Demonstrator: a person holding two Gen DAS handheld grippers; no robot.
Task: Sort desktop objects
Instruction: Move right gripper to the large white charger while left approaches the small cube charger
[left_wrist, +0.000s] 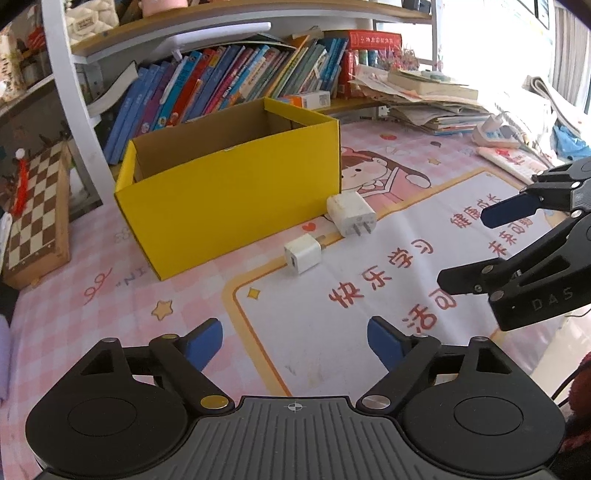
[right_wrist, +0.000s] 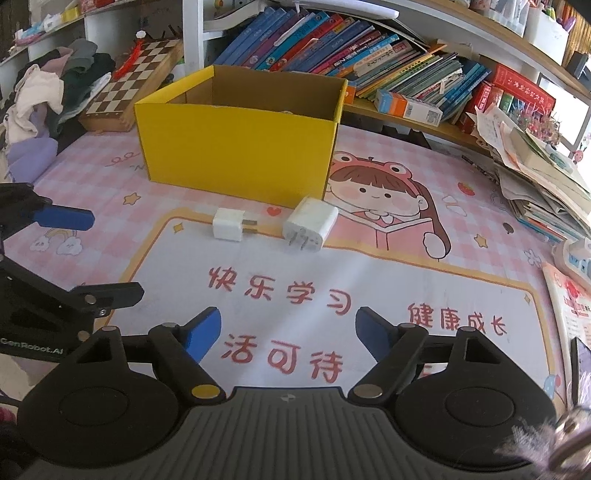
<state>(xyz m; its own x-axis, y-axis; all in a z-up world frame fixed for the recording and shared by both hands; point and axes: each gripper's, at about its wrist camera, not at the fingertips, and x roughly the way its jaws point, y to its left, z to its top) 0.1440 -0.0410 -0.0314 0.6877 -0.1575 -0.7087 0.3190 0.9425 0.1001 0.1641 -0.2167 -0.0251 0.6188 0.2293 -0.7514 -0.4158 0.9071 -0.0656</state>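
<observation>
Tabletop (right_wrist: 461, 291) with cartoon mat; yellow box (right_wrist: 236, 155) open-topped at the back. Larger white charger (right_wrist: 308, 223) lies just beside the box's front corner, prongs toward the cameras; smaller white charger (right_wrist: 229, 229) near it, apart, prongs sideways. Both look light, stiff, smooth-sided, likely slippery: best taken across the flat body sides, not the prongs. Left gripper (left_wrist: 295, 347) and right gripper (right_wrist: 288, 332) both have fingers apart, nothing between, well short of the chargers. Right wrist view shows more of the box's inside; left wrist view shows the smaller charger's port end.
</observation>
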